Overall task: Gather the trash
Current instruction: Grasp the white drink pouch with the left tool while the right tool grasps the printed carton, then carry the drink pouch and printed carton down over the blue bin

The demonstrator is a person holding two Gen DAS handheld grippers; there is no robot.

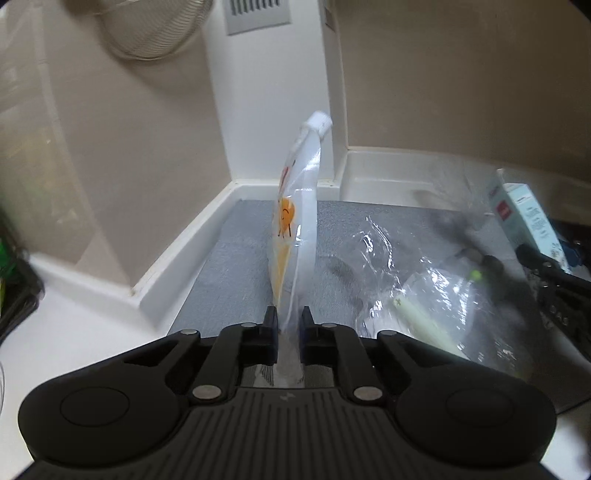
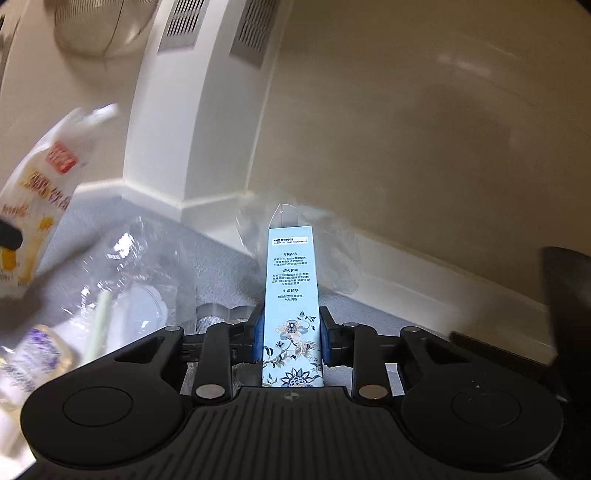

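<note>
My left gripper is shut on a flat white drink pouch with an orange print and a white cap, held upright above the grey mat. My right gripper is shut on a tall light-blue flowered carton, held upright. The pouch also shows at the left of the right wrist view. The carton shows at the right of the left wrist view. A clear plastic bag with a pale green stick and other scraps inside lies on the mat between the two grippers.
White baseboards and beige walls enclose the mat at the back, with a white corner pillar and a vent. A wire basket hangs top left. A small clear bottle with a purple label lies bottom left.
</note>
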